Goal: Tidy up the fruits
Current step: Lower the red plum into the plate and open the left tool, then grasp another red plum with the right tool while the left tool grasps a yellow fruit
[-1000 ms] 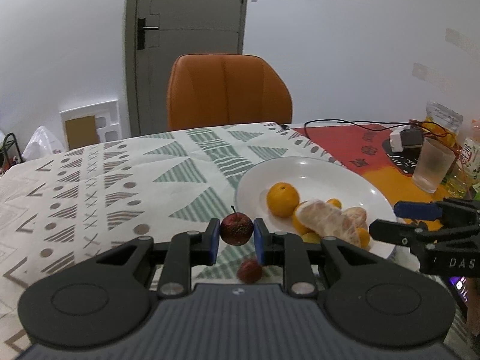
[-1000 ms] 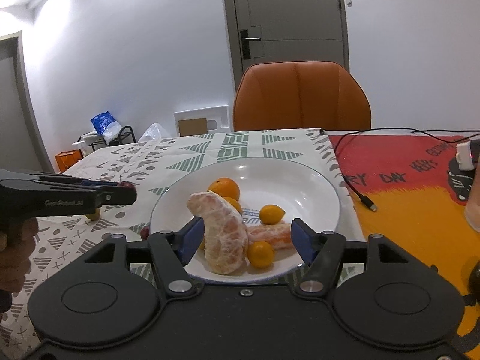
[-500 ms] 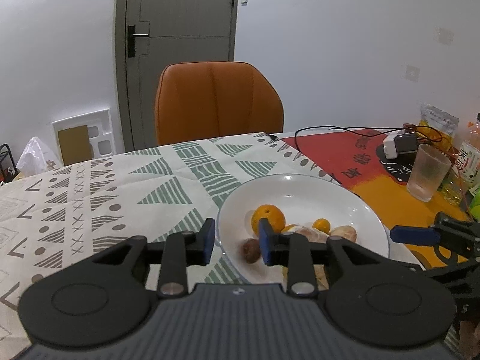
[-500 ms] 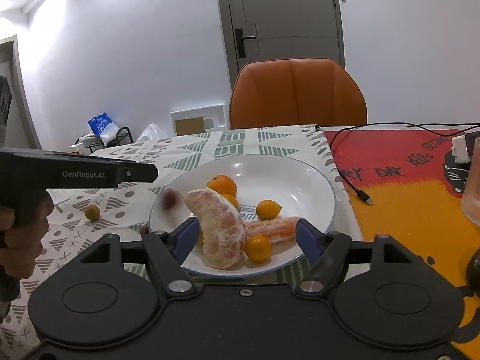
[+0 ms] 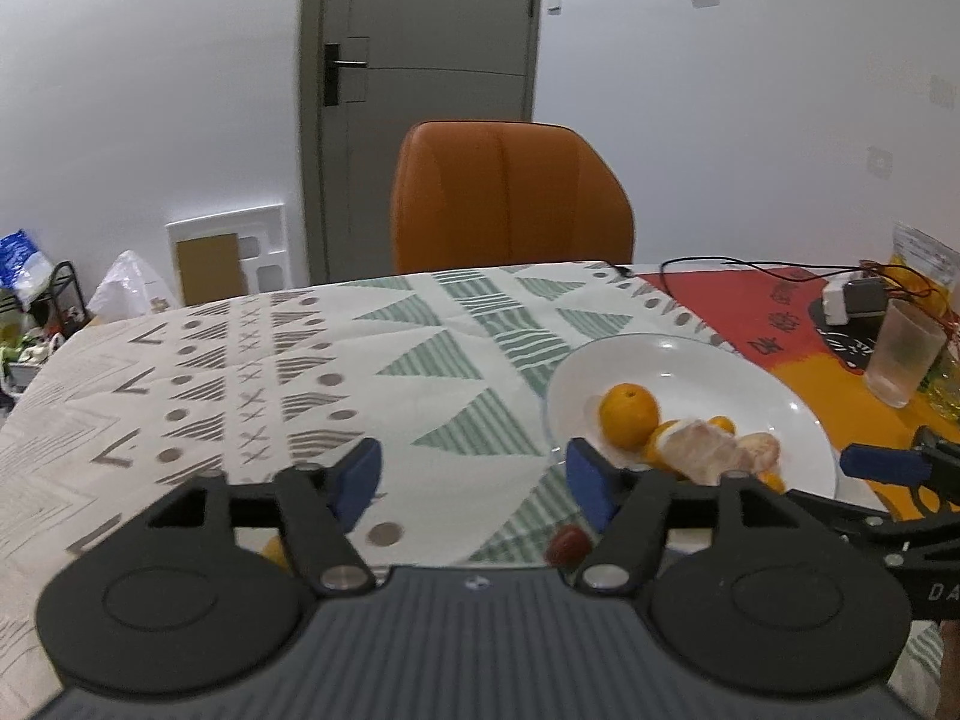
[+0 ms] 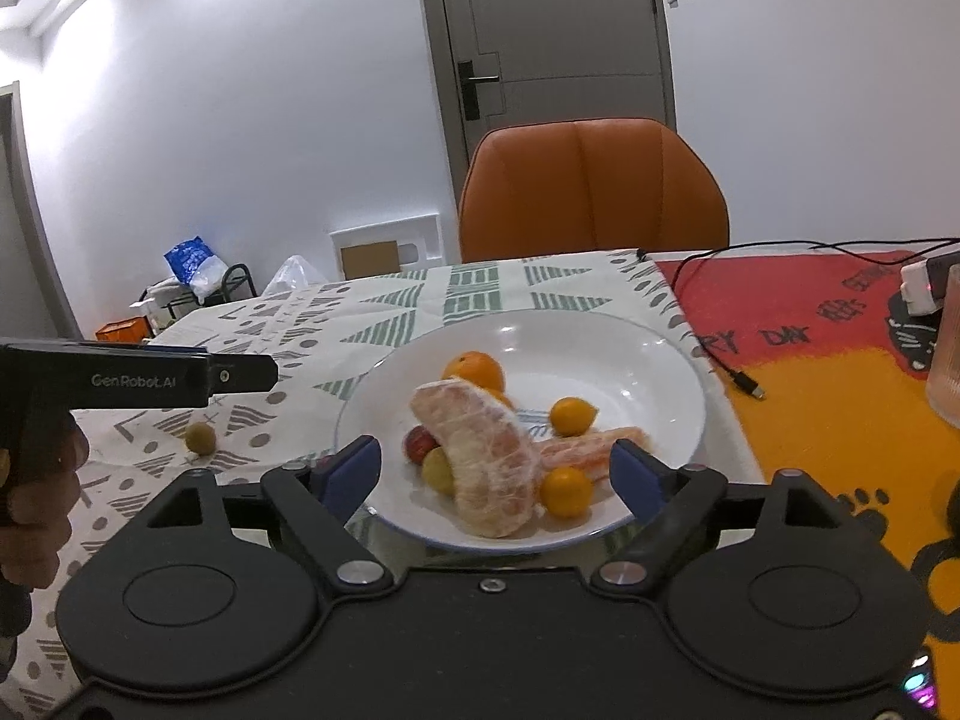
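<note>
Released a second ago, the small red fruit (image 6: 419, 443) now lies in the plate (image 6: 660, 360); left tongs (image 5: 471, 477) opening, empty. Round, firm, rolls easily: pinch across its middle.

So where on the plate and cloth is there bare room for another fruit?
The far half of the white plate, beyond the orange, is bare. So is the patterned cloth left of the plate toward the chair. The plate's near side is crowded with the peeled segments.
</note>
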Action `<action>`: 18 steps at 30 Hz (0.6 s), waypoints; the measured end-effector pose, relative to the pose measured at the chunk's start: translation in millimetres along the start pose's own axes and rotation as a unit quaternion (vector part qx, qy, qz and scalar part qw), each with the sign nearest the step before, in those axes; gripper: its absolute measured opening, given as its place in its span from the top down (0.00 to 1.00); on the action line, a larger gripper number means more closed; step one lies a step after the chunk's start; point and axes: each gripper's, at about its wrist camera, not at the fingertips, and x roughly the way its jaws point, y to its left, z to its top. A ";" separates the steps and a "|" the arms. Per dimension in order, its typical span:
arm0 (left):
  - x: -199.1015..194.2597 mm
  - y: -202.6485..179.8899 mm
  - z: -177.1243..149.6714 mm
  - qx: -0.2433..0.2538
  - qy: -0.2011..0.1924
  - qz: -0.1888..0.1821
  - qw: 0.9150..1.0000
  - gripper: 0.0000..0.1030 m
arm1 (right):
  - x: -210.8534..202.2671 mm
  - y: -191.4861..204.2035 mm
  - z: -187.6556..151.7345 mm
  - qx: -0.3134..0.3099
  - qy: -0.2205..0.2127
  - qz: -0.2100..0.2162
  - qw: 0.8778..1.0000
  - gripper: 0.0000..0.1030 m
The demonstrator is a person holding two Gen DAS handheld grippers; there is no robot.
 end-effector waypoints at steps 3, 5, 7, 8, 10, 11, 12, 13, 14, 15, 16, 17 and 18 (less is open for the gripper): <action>-5.1 8.2 -4.2 -0.005 0.000 0.008 1.000 0.27 | -0.9 5.6 -2.3 0.006 0.001 0.001 1.000 0.15; -8.4 13.1 -7.1 -0.009 0.000 0.012 1.000 0.26 | -1.7 10.2 -3.3 0.009 -0.001 0.003 1.000 0.14; -11.5 18.3 -9.8 -0.014 -0.002 0.015 1.000 0.26 | -3.1 15.8 -4.6 0.010 -0.002 0.006 1.000 0.13; -12.9 20.8 -10.9 -0.015 -0.003 0.017 1.000 0.25 | -3.8 18.9 -5.3 0.010 -0.004 0.005 1.000 0.13; -15.7 25.2 -13.1 -0.018 -0.005 0.022 1.000 0.25 | -4.8 25.1 -6.4 0.008 -0.009 0.000 1.000 0.12; -16.9 27.4 -13.7 -0.020 -0.006 0.023 1.000 0.25 | -4.9 27.5 -6.4 0.008 -0.010 0.000 1.000 0.12; -18.2 30.1 -14.4 -0.022 -0.006 0.024 0.999 0.25 | -5.1 29.9 -6.6 0.009 -0.011 0.000 1.000 0.12; -19.1 31.3 -15.1 -0.023 -0.007 0.026 0.999 0.25 | -5.2 31.5 -6.5 0.011 -0.011 0.000 1.000 0.12; -20.3 33.5 -15.9 -0.024 -0.007 0.028 0.999 0.25 | -5.1 33.4 -6.6 0.014 -0.012 0.000 1.000 0.12; -21.2 35.5 -16.8 -0.026 -0.008 0.029 0.999 0.25 | -4.7 34.8 -6.6 0.015 -0.013 0.000 1.000 0.12; -22.1 37.7 -18.0 -0.029 -0.007 0.030 0.999 0.25 | -4.0 36.4 -6.7 0.016 -0.013 0.002 1.000 0.12; -22.5 40.0 -19.2 -0.032 -0.006 0.032 0.999 0.25 | -3.6 37.3 -7.1 0.017 -0.013 0.003 1.000 0.11; -22.4 41.2 -19.9 -0.033 -0.005 0.034 0.999 0.24 | -2.4 38.9 -7.5 0.018 -0.011 0.005 1.000 0.11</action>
